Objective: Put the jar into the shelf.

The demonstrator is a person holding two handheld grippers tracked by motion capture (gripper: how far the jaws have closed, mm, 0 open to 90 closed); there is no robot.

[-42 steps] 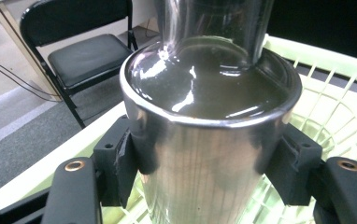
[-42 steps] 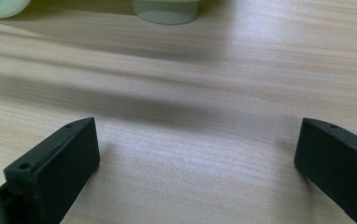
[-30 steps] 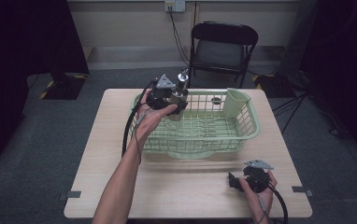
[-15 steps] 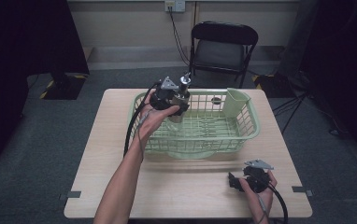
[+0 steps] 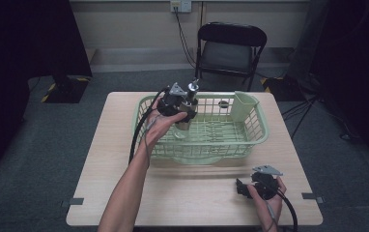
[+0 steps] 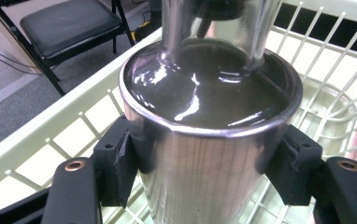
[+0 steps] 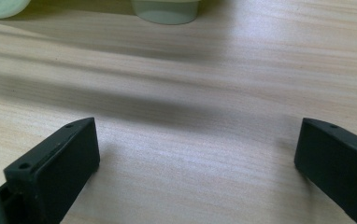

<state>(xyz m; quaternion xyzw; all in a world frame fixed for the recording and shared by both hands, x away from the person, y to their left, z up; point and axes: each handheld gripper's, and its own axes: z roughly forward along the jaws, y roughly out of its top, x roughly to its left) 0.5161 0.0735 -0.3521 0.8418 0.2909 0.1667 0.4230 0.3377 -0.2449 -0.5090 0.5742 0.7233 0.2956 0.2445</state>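
A shiny metal bottle [image 6: 204,154] with a wide body and a narrower neck hangs over the left part of the pale green dish rack [image 5: 250,140]. My left gripper [image 6: 209,172] is shut on its body, one black pad pressed to each side. From above, the left gripper [image 5: 185,113] sits over the rack's back left corner, with the bottle's neck [image 5: 192,88] pointing up and away. My right gripper [image 5: 241,188] rests low on the wooden table [image 5: 197,203] near the front right, jaws wide apart. In its own view the right gripper [image 7: 195,163] has bare wood between its fingers.
A green cutlery holder [image 5: 244,105] stands in the rack's far right corner, with a small dark object [image 5: 223,103] beside it. A black folding chair [image 5: 228,48] stands behind the table. The rack's feet [image 7: 167,11] lie ahead of the right gripper.
The left gripper and the bottle have sunk slightly toward the rack. The right gripper has stayed where it was.
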